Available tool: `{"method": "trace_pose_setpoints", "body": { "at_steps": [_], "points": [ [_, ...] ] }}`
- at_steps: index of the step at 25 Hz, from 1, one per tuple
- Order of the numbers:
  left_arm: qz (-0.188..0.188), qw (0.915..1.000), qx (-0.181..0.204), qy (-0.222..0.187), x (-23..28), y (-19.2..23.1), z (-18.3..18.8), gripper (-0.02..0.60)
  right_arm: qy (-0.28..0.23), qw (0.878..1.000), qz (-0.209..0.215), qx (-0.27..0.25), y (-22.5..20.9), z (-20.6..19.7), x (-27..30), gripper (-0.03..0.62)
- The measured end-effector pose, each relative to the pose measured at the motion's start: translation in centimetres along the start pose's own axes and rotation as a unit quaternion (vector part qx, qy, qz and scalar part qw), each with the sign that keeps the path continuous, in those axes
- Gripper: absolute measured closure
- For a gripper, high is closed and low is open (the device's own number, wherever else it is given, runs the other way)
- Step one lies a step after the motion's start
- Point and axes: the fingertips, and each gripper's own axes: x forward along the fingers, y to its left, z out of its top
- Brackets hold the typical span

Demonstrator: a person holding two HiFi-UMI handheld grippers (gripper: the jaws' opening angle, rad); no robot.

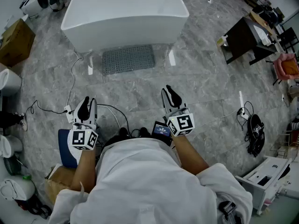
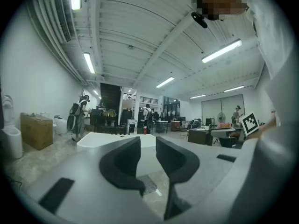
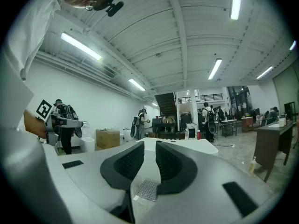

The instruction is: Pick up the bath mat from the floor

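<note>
The grey perforated bath mat (image 1: 128, 59) lies flat on the marble floor in front of the white bathtub (image 1: 124, 17). Both grippers are held close to the person's body, well short of the mat. My left gripper (image 1: 88, 104) is open with nothing between its jaws. My right gripper (image 1: 170, 93) stands with only a narrow gap between its jaws, which are also empty. In the left gripper view the mat (image 2: 148, 183) shows low between the jaws of the left gripper (image 2: 148, 141). The right gripper view shows the mat (image 3: 148, 189) below the right gripper (image 3: 150, 146).
Cables (image 1: 74, 78) and a power strip (image 1: 68, 112) lie on the floor at the left. A cardboard box (image 1: 16, 41) sits far left, a dark table (image 1: 243, 38) far right. A black bag (image 1: 254, 132) and a white box (image 1: 266, 171) are at the lower right.
</note>
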Motion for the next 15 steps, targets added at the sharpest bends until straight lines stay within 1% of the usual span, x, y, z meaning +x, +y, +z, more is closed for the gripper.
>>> {"method": "trace_pose_setpoints", "body": {
  "at_steps": [5,10,12,14,15],
  "points": [
    [0.004,1.0000,-0.005,0.001,0.0,0.0,-0.3,0.483,-0.004,1.000,0.000,0.006,-0.1,0.0,-0.1,0.516],
    [0.012,0.9998,-0.013,-0.009,-0.1,0.3,-0.2,0.485,-0.018,0.999,0.008,0.032,-0.6,0.2,-0.3,0.518],
    [0.015,0.9995,-0.019,-0.017,-0.2,0.5,0.1,0.483,-0.012,0.999,0.025,0.047,-0.7,0.0,-0.4,0.549],
    [0.013,0.9990,-0.031,-0.030,-0.1,0.5,0.3,0.469,0.000,0.998,0.034,0.061,-1.3,-0.5,-0.5,0.554],
    [0.010,0.9987,-0.037,-0.035,-0.1,0.5,0.4,0.441,0.004,0.997,0.030,0.065,-1.8,-0.8,-0.6,0.554]
  ]
}}
